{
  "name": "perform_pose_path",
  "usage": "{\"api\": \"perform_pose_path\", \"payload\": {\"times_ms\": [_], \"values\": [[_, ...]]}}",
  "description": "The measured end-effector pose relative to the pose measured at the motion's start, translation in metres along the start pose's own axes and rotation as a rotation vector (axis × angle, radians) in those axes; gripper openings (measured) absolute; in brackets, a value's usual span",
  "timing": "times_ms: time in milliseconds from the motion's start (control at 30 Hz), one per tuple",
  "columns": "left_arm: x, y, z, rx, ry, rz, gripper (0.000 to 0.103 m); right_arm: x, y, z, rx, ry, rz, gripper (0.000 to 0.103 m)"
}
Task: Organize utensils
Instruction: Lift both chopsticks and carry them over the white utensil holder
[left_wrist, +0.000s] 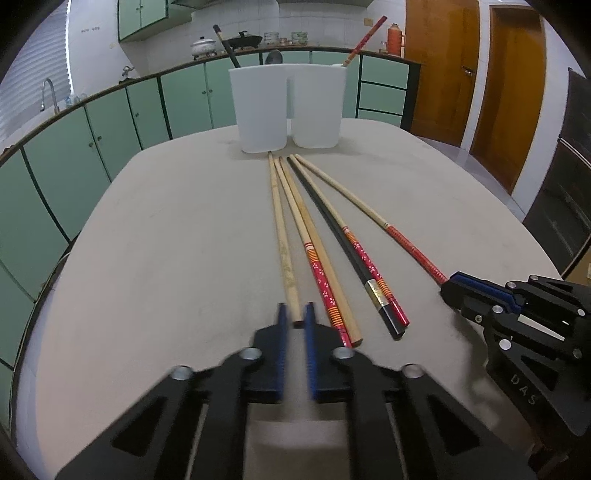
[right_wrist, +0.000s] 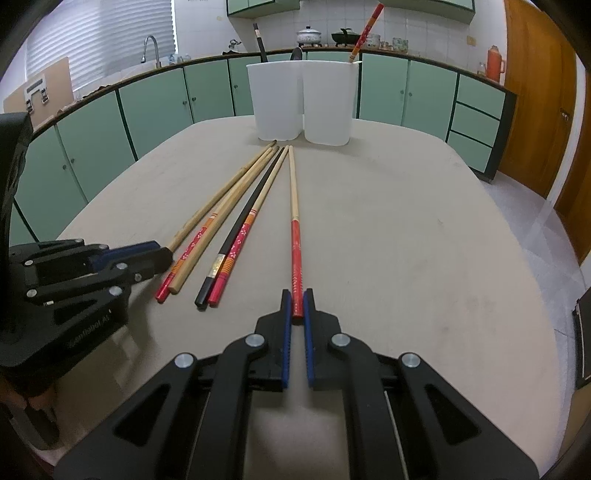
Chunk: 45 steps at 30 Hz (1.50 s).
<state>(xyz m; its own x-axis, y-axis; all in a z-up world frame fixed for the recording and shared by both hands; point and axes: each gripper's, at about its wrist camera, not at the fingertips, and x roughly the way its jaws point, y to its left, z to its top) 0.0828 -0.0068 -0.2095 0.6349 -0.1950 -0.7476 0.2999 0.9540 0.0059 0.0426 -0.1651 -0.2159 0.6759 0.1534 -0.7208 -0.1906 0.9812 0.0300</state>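
A beige table (right_wrist: 424, 240) has bare surface on both sides of six chopsticks fanned before two white holders (right_wrist: 303, 103) at the far edge. The left gripper (left_wrist: 295, 314), slightly parted, straddles the end of the plain bamboo chopstick (left_wrist: 282, 236). The right gripper (right_wrist: 297, 301) pinches the red-handled chopstick (right_wrist: 295, 236) at its near end.

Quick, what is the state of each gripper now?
Left gripper: jaws around the end of the plain chopstick, grip not certain.
Right gripper: shut on the red chopstick.
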Motion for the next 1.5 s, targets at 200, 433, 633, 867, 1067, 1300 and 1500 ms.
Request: {"api": "perform_pose_path", "payload": {"times_ms": [200, 433, 633, 867, 1067, 1300, 1500], "values": [[-0.002, 0.002, 0.001, -0.014, -0.003, -0.01, 0.007, 0.001, -0.001, 0.0, 0.018, 0.003, 0.02, 0.005], [-0.016, 0.005, 0.004, 0.002, -0.025, -0.003, 0.007, -0.009, -0.006, 0.005, 0.031, -0.011, 0.029, 0.005], [-0.047, 0.012, 0.02, 0.008, -0.094, 0.008, 0.007, -0.03, -0.012, 0.019, 0.013, -0.063, 0.023, 0.005], [-0.089, 0.018, 0.052, 0.01, -0.209, 0.015, 0.007, -0.065, -0.021, 0.047, 0.001, -0.157, 0.019, 0.005], [-0.113, 0.024, 0.084, 0.007, -0.293, 0.0, 0.007, -0.098, -0.026, 0.082, -0.021, -0.248, 0.039, 0.005], [-0.129, 0.03, 0.126, 0.021, -0.355, -0.01, 0.006, -0.121, -0.032, 0.134, -0.066, -0.283, 0.087, 0.005], [-0.143, 0.027, 0.15, 0.038, -0.382, -0.039, 0.006, -0.136, -0.038, 0.169, -0.085, -0.289, 0.141, 0.005]]}}
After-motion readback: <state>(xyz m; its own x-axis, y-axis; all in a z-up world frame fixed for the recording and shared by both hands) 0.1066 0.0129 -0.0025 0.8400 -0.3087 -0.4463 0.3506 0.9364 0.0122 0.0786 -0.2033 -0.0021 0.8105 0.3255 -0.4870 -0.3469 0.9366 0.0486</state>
